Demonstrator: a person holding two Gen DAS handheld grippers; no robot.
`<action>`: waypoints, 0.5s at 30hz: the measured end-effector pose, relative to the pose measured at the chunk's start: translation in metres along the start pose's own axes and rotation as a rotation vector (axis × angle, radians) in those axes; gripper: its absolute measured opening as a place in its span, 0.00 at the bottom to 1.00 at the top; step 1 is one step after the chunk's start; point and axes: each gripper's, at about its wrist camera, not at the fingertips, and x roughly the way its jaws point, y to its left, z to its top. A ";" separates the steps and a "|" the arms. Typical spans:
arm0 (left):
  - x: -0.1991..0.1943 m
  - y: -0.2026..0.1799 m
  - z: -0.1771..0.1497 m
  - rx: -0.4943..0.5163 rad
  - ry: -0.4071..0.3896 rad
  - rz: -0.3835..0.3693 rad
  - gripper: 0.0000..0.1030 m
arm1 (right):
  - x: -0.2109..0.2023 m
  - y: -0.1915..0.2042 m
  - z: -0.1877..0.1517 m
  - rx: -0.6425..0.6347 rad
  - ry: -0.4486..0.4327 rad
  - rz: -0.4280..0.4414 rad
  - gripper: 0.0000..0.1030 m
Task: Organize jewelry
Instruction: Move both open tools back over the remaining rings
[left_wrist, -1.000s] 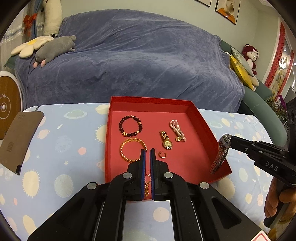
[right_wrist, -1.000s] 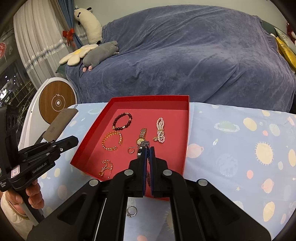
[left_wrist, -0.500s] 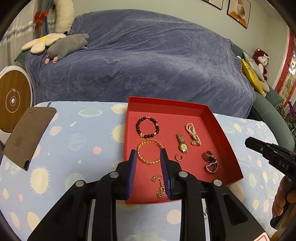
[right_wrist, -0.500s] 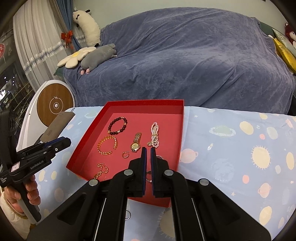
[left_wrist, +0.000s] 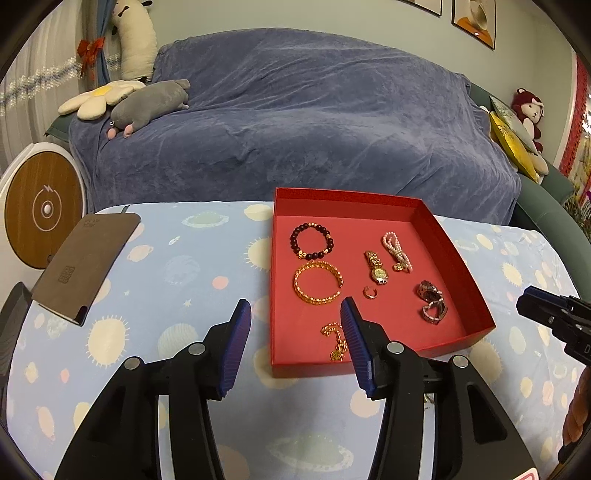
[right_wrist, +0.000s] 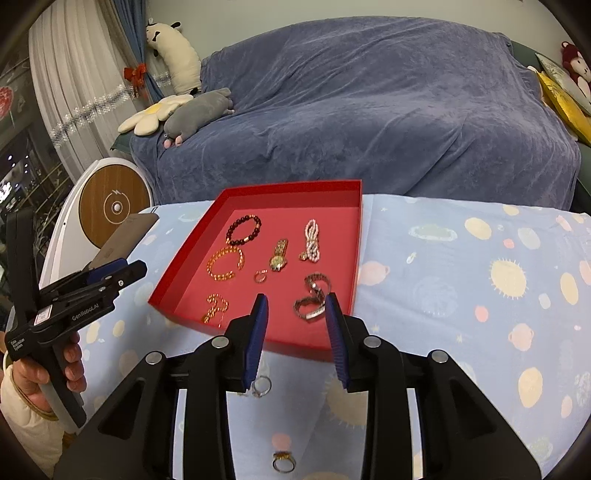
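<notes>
1. Both tongs are opening with nothing between the pads: left tongs (left_wrist: 295, 314) were pinched shut a second ago and now gape over the near-left corner of the red tray (left_wrist: 461, 254); right tongs (right_wrist: 293, 306) likewise.
2. The silver watch (right_wrist: 312, 301) that hung from the right tongs a second ago now lies crumpled in the tray's near-right area. The gold chain (left_wrist: 336, 341) sits at the near edge. I read both drops as done.
3. In the tray: dark bead bracelet (left_wrist: 312, 240), gold bangle (left_wrist: 317, 282), gold watch (left_wrist: 376, 267), pearl strand (left_wrist: 395, 249), small ring (left_wrist: 369, 292).
4. Not yet sorted: two rings on the bench, one (right_wrist: 261, 386) just below the tray, another (right_wrist: 283, 461) nearer me. Probably next.
5. Materials: stiff, low-walled card tray; metal links flop, beads are round and glossy; the bench cover (right_wrist: 480, 295) is soft printed cloth, so rings may sink in.
</notes>
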 end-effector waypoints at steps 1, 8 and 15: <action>-0.003 -0.001 -0.003 0.000 0.002 0.001 0.47 | -0.003 0.001 -0.006 0.001 0.005 -0.002 0.31; -0.021 -0.013 -0.035 0.011 0.016 -0.008 0.51 | -0.013 0.004 -0.061 0.050 0.067 0.004 0.34; -0.029 -0.019 -0.065 -0.002 0.047 -0.014 0.51 | -0.002 0.022 -0.105 0.007 0.147 -0.021 0.34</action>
